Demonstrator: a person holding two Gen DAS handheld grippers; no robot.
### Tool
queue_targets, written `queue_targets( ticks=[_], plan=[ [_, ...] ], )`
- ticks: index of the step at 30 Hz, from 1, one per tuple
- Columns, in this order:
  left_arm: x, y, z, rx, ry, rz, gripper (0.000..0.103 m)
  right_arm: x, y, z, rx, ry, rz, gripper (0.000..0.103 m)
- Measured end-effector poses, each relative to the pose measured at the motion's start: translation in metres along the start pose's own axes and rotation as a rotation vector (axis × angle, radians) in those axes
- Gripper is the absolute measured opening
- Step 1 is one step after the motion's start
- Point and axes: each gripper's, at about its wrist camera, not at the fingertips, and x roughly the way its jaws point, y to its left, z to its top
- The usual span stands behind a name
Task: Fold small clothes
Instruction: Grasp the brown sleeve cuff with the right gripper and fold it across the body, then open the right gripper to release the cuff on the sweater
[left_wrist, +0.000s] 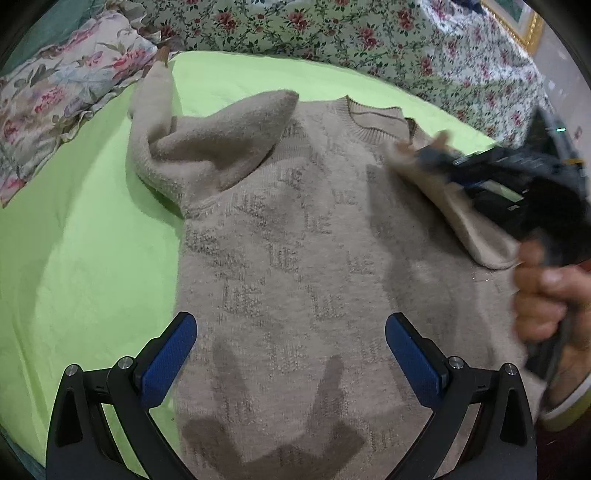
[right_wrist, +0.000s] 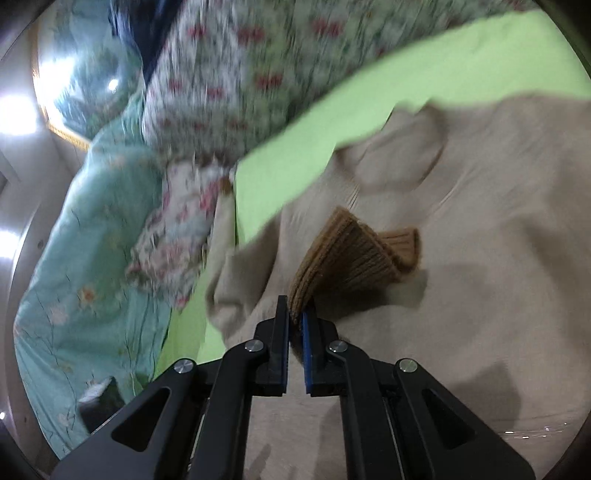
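Observation:
A beige knit sweater (left_wrist: 295, 258) with a faint patterned front lies flat on a lime-green bedsheet (left_wrist: 74, 258), collar at the far side. Its left sleeve (left_wrist: 207, 147) is bunched and folded over the shoulder. My left gripper (left_wrist: 290, 350) hovers open above the lower body of the sweater, blue pads wide apart, nothing between them. My right gripper (right_wrist: 295, 317) is shut on the brown ribbed cuff (right_wrist: 351, 254) of the right sleeve, which it carries over the sweater body (right_wrist: 480, 258). From the left wrist view the right gripper (left_wrist: 424, 151) appears blurred at the right with the sleeve (left_wrist: 461, 221) draped from it.
A floral pillow (left_wrist: 55, 92) lies at the far left and a floral quilt (left_wrist: 369, 33) lines the back of the bed. A teal blanket (right_wrist: 81, 240) is bunched beside the pillow. A hand (left_wrist: 546, 295) grips the right tool's handle.

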Motion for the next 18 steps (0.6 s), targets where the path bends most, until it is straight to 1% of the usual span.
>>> queue_targets(
  ticks=[3,5,6,7,8,10,12,14,15,16,17,18],
  plan=[
    [0.002,0.001,0.005,-0.001,-0.009,-0.042,0.102,0.022,0.0,-0.011,0.012,0.03,0.009,0.008],
    [0.008,-0.001,0.009,-0.005,-0.006,-0.078,0.102,0.032,-0.003,-0.013,0.033,0.068,0.024,0.016],
    [0.012,-0.003,0.011,-0.004,0.0,-0.094,0.102,0.036,-0.006,-0.016,0.053,0.092,0.023,0.022],
    [0.018,-0.008,0.015,-0.001,0.009,-0.115,0.102,0.04,-0.011,-0.017,0.078,0.13,0.037,0.045],
    [0.022,-0.011,0.017,0.003,0.013,-0.125,0.102,0.038,-0.012,-0.018,0.089,0.145,0.051,0.061],
    [0.037,-0.019,0.024,0.013,0.027,-0.14,0.102,0.028,-0.013,-0.019,0.097,0.139,0.074,0.062],
    [0.053,-0.029,0.033,0.014,0.045,-0.158,0.102,0.008,-0.009,-0.017,0.069,0.095,0.093,0.062],
    [0.072,-0.04,0.045,0.017,0.059,-0.17,0.102,-0.02,-0.01,-0.014,0.064,0.032,0.098,0.063],
    [0.08,-0.045,0.05,0.019,0.058,-0.161,0.102,-0.03,-0.012,-0.013,0.065,0.011,0.095,0.063],
    [0.089,-0.048,0.058,0.021,0.052,-0.139,0.102,-0.05,-0.018,-0.013,0.076,-0.029,0.077,0.063],
    [0.094,-0.049,0.065,0.017,0.038,-0.126,0.101,-0.059,-0.02,-0.012,0.081,-0.05,0.068,0.063],
    [0.097,-0.049,0.073,0.003,0.017,-0.126,0.1,-0.077,-0.027,-0.013,0.091,-0.085,0.052,0.063]
  ],
)
